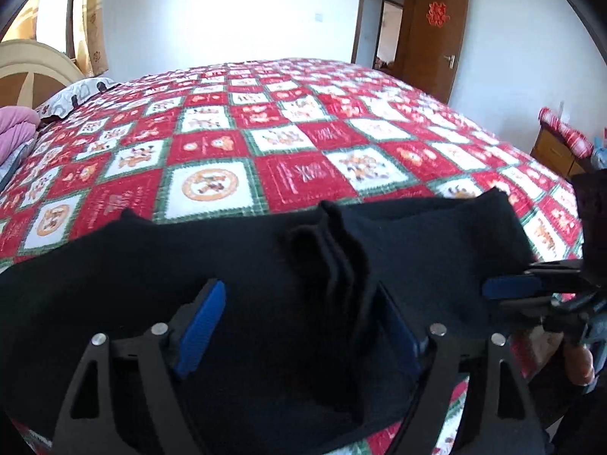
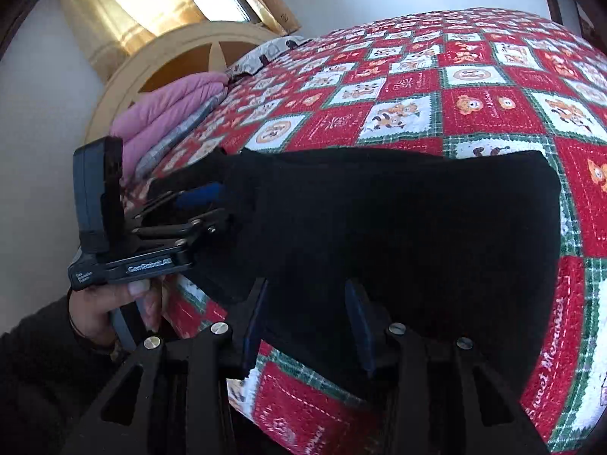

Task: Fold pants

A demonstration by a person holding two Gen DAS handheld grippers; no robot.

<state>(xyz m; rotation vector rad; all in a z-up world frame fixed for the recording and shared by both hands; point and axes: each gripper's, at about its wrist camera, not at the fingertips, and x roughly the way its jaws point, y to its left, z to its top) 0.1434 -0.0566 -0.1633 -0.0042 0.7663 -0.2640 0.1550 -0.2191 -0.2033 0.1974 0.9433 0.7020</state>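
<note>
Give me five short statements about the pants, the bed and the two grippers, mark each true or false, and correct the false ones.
1. The pants are black. True.
2. The pants hang from a hanger. False: they lie on the bedspread, near its front edge.
3. The left gripper has its jaws spread apart over the cloth. True.
4. The bedspread is plain blue. False: it is a red, white and green check with cartoon figures.
5. The door across the room is closed. False: it stands open.
</note>
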